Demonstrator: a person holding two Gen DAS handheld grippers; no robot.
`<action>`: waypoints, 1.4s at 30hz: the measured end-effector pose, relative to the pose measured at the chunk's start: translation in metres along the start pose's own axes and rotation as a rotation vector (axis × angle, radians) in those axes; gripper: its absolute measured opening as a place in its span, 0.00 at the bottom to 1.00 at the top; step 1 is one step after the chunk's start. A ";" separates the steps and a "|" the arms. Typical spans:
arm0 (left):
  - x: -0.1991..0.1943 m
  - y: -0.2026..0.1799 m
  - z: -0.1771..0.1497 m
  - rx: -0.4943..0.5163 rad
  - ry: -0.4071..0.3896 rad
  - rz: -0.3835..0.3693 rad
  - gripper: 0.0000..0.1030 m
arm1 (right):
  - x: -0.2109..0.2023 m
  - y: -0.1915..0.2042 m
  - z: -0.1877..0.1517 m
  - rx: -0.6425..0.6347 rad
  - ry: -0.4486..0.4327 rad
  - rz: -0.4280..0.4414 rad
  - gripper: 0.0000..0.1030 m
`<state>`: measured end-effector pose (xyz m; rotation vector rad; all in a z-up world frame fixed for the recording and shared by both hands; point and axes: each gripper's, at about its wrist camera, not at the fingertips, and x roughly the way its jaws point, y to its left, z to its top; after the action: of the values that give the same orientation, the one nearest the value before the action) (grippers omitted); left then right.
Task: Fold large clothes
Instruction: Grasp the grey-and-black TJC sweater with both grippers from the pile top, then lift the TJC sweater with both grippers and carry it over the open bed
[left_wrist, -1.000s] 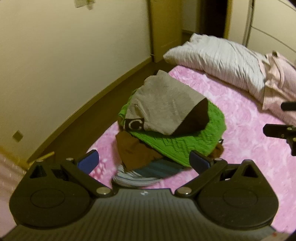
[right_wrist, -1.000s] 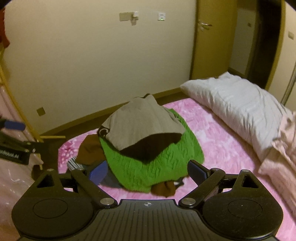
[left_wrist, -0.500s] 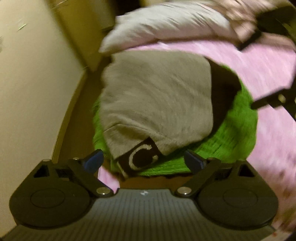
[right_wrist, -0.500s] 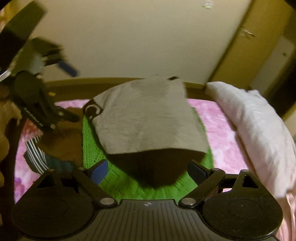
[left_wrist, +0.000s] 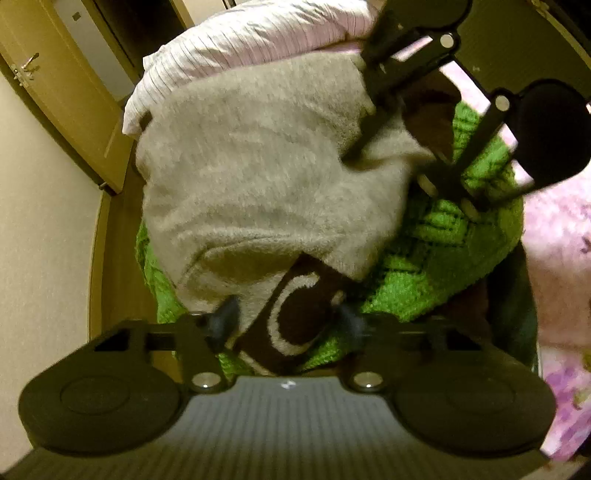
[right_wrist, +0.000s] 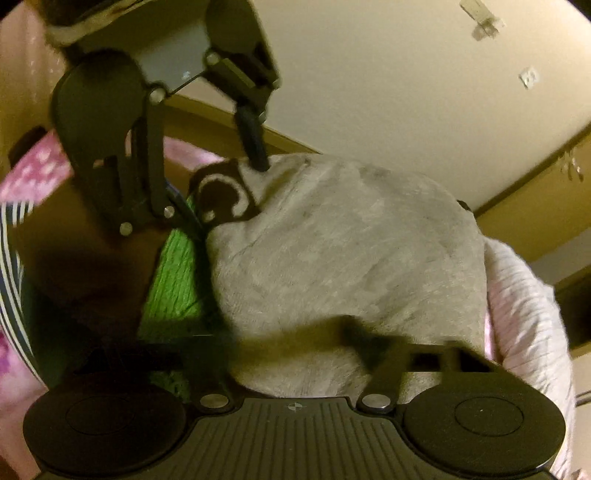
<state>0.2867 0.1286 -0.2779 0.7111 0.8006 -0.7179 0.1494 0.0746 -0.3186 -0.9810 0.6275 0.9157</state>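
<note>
1. The left gripper (left_wrist: 284, 317) sits low centre in its own view, jaws part open, straddling the brown C-patch (left_wrist: 295, 317) corner of the grey top (left_wrist: 258, 166). The fingertips touch or nearly touch the cloth, but motion blur hides whether they have pinched it yet. That corner gives a firm edge to lift by.
2. The right gripper (right_wrist: 291, 339) sits low centre in its view, jaws wide apart, on either side of the grey top's (right_wrist: 351, 251) dark-lined edge. No squeeze shows. Taking the opposite edge would let the two hands spread the garment flat.
3. The grey top lies uppermost on the heap, mid frame in both views, so it is probably the first piece to come off.
4. Under it is a green knit (left_wrist: 424, 258), with brown and striped clothes lower in the pile at the left of the right view.
5. The heap rests on a pink bedspread (left_wrist: 554, 240), which offers room for folding.
6. Farthest, a striped pillow (left_wrist: 236, 40) at top, then the wall (right_wrist: 406, 74).
</note>
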 end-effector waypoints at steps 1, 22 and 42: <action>-0.004 0.002 0.004 -0.001 0.001 -0.004 0.26 | -0.002 -0.004 0.003 0.008 0.003 -0.002 0.03; -0.195 -0.152 0.205 0.107 -0.357 -0.065 0.06 | -0.263 -0.116 -0.090 0.701 -0.156 -0.312 0.02; -0.167 -0.507 0.285 0.292 -0.179 -0.435 0.31 | -0.546 0.046 -0.534 1.543 0.411 -0.761 0.39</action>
<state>-0.0860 -0.3277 -0.1401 0.7273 0.6978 -1.2934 -0.1840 -0.5899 -0.1371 0.0944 0.9379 -0.5348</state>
